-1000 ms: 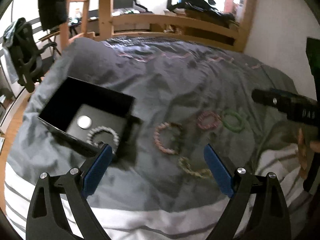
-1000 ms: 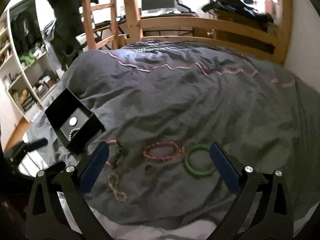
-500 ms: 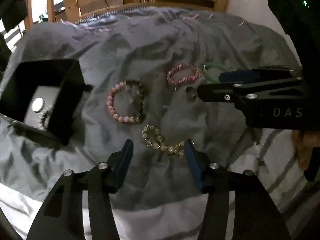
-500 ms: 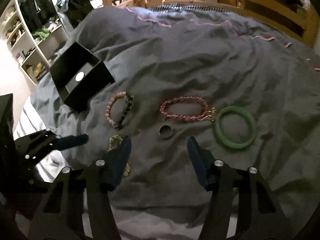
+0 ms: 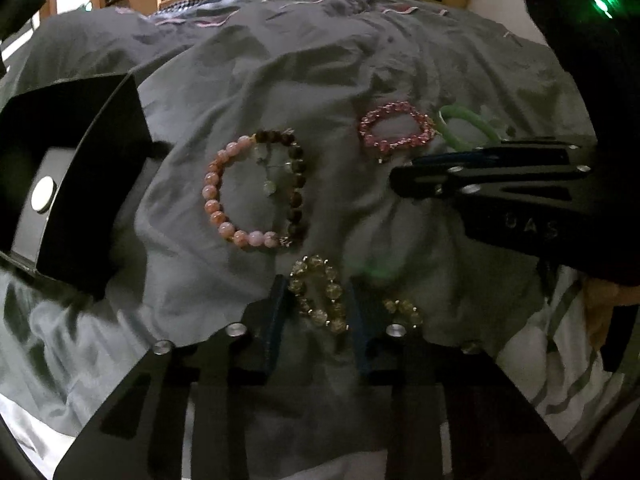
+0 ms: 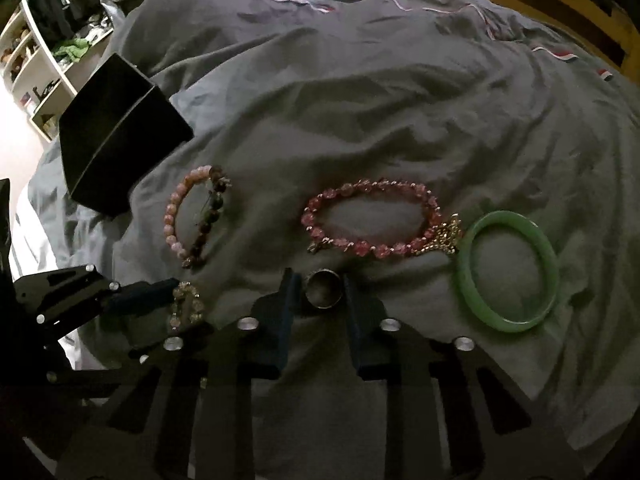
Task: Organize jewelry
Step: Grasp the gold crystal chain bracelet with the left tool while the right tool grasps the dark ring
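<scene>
Right wrist view: the right hand-held gripper (image 6: 318, 300) straddles a small, hard, likely slippery ring (image 6: 324, 290) on the soft bed (image 6: 360, 100), jaws narrowly apart, while the left hand-held gripper (image 5: 318, 300) brackets a limp clear-bead bracelet (image 5: 320, 296), best pinched across its strand.

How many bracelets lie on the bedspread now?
4: yellow bead bracelet at left tool, pink-brown bracelet beside black box, pink crystal bracelet centre, green bangle rightmost. Box contents partly hidden.

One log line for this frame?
left tool: closing around yellow bracelet | right tool: closing around ring | box: open | bed
</scene>
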`<state>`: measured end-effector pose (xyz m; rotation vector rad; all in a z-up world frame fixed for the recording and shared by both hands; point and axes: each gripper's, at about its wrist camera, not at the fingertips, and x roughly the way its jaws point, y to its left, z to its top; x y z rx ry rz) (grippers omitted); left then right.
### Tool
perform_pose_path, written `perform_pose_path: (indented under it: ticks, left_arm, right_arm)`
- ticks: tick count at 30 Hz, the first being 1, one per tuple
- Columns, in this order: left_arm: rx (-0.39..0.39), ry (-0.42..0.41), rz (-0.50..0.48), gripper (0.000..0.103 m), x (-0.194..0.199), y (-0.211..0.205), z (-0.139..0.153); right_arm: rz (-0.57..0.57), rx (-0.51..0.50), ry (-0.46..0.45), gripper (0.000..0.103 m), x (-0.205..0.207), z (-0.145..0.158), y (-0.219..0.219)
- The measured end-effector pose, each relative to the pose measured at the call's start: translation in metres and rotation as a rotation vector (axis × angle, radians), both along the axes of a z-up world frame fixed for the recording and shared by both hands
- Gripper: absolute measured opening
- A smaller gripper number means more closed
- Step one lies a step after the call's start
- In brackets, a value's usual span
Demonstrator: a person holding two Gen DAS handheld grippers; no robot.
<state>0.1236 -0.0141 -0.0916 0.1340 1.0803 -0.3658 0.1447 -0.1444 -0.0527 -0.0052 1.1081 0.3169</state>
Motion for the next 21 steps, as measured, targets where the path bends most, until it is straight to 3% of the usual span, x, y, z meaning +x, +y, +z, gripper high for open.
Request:
perform_pose_path:
  ticks: [8,21]
  left_arm:
    - [-0.01,-0.003,0.009,0.008,0.0,0.005,0.006]
    - [-0.039,-0.061,0.005,0.007,-0.02,0.008,0.037]
  right_arm:
    - [0.013,0.012,-0.029,0.02,-0.004,0.011,0.002]
    - [0.016,0.018,-0.097,0.02,-0.025,0.038,0.008]
